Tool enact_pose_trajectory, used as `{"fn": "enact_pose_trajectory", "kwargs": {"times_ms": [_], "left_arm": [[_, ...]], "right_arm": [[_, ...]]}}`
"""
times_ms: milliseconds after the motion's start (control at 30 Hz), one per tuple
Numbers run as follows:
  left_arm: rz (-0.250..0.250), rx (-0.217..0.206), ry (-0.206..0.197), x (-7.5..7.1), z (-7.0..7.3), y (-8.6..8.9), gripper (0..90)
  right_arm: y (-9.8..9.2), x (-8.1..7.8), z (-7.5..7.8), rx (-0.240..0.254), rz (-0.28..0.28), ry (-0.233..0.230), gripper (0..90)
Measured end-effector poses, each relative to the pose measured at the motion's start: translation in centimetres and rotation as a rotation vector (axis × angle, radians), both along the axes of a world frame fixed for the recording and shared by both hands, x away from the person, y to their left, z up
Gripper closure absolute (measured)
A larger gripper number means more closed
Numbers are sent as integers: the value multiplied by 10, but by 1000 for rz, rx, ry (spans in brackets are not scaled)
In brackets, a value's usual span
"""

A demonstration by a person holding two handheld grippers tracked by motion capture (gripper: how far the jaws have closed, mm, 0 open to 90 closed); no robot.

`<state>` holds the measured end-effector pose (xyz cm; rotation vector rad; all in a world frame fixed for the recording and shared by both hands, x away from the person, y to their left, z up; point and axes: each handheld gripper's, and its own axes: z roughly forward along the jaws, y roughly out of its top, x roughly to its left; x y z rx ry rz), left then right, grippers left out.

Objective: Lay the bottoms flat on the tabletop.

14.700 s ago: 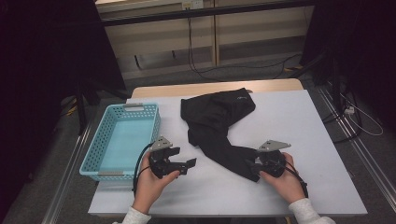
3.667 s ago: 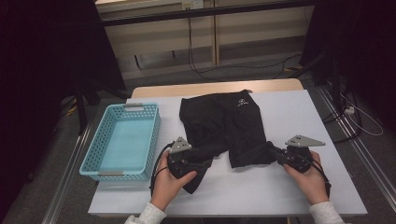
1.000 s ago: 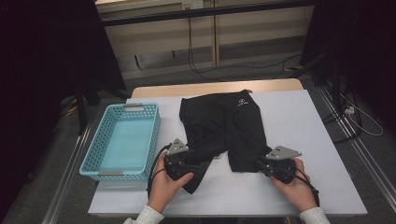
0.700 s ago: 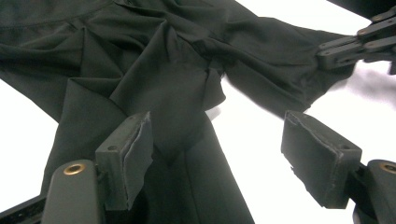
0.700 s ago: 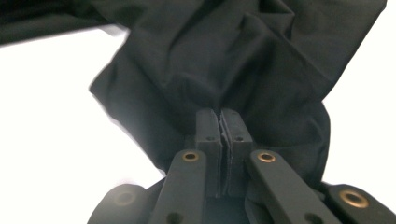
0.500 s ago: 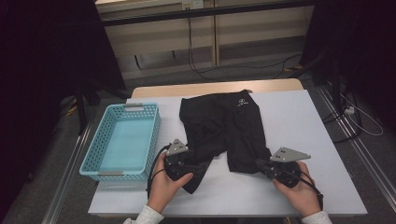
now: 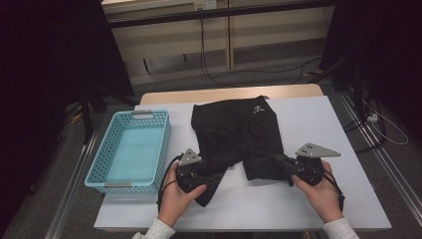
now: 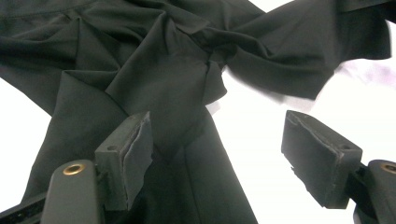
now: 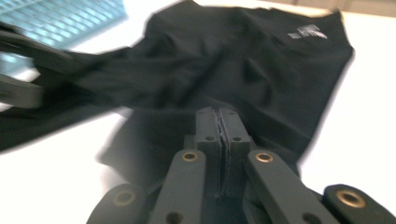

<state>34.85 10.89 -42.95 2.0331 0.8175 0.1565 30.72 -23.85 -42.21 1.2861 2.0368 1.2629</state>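
**Black shorts spread on the surface, one leg pinched**

Black shorts (image 7: 238, 134) lay spread flat across the white surface (image 7: 318, 209), waistband end with a small white logo (image 7: 257, 111) pointing away from the person, just right of the light blue basket (image 7: 130, 152). Right gripper (image 7: 281, 166) clenched tight on the hem of the right leg, fingers (image 9: 219, 126) pressed together with a sliver of fabric pinched between them; had just been closing the last bit onto the cloth. Left gripper (image 7: 211, 178) sat over the left leg, fingers (image 8: 126, 154) spread wide, released, one resting on the cloth and the other above bare surface. Crumpled folds bunched around the crotch seam in the left gripper view. Right gripper view pretty blurry, basket visible in its top left corner.
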Motion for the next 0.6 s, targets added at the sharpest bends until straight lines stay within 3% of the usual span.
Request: {"fn": "enact_pose_trajectory", "kwargs": {"times_ms": [200, 333, 400, 467, 600], "left_arm": [[5, 2, 4, 0, -1, 1, 249], [4, 13, 4, 0, -2, 2, 248], [2, 15, 3, -1, -1, 2, 248], [5, 9, 3, -1, -1, 2, 246], [1, 10, 5, -2, -1, 3, 242]], "right_arm": [[-16, 12, -21, -80, -69, 59, 877], [-19, 13, -25, -109, -72, 82, 745], [-18, 12, -25, -122, -69, 71, 664], [-18, 10, -22, -123, -66, 40, 520], [-15, 0, -13, -118, -46, 9, 474]]}}
